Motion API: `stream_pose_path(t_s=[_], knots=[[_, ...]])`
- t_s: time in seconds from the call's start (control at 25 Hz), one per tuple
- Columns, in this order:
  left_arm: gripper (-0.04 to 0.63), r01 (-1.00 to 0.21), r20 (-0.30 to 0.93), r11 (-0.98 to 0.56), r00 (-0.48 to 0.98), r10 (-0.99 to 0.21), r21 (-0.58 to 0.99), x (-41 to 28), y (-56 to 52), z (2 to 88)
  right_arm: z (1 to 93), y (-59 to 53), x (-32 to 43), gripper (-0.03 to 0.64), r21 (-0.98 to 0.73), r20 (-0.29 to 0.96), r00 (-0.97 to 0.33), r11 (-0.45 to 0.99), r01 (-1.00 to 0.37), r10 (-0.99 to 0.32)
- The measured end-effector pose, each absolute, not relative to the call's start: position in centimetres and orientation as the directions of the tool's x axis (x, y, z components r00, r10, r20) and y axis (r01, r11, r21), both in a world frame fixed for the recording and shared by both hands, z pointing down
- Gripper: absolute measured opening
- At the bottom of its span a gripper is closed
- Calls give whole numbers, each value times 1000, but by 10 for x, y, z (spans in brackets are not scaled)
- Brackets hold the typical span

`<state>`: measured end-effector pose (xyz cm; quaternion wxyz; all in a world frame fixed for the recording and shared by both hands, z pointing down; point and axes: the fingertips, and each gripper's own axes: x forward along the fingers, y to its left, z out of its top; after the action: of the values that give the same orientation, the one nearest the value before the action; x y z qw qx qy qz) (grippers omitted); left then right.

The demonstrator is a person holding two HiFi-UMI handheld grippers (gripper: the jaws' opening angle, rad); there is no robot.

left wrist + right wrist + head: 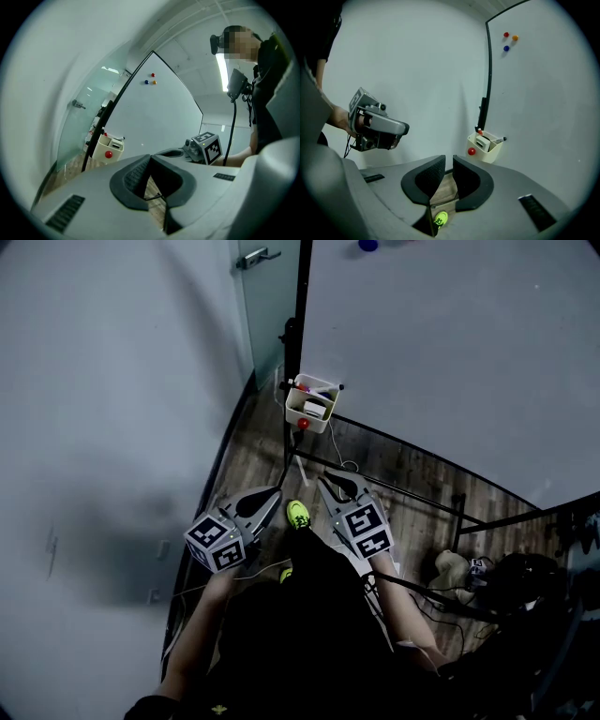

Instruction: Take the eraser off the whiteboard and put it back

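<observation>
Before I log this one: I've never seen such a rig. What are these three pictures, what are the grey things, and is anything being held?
There is no robot here. A person holds a pair of tongs in each hand. The head view looks down from the person's head and shows the left tongs and right tongs pointing towards a whiteboard. The other two pictures come from cameras riding on the tongs, each looking along its own jaws. The left pair is shut on nothing. The right pair stands slightly apart and is also empty. A cream box hangs at the board's lower corner. It holds a marker and what looks like the eraser. Three small magnets sit high on the board.
</observation>
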<state>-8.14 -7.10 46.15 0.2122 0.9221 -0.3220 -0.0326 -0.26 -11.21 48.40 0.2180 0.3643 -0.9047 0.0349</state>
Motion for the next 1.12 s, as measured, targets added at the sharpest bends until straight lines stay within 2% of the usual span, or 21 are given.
stream_pose_path(t_s=[0.2,1.12], knots=[[21,-592,89,-695,783,-615,407,-82,-96,467,488,-148,1,69,142,429,-612,718,-681,-665],[21,-603,96,-667,769,-632,438,-85,-177,472,507,-253,-2,183,154,483,-569,704,-693,-665]])
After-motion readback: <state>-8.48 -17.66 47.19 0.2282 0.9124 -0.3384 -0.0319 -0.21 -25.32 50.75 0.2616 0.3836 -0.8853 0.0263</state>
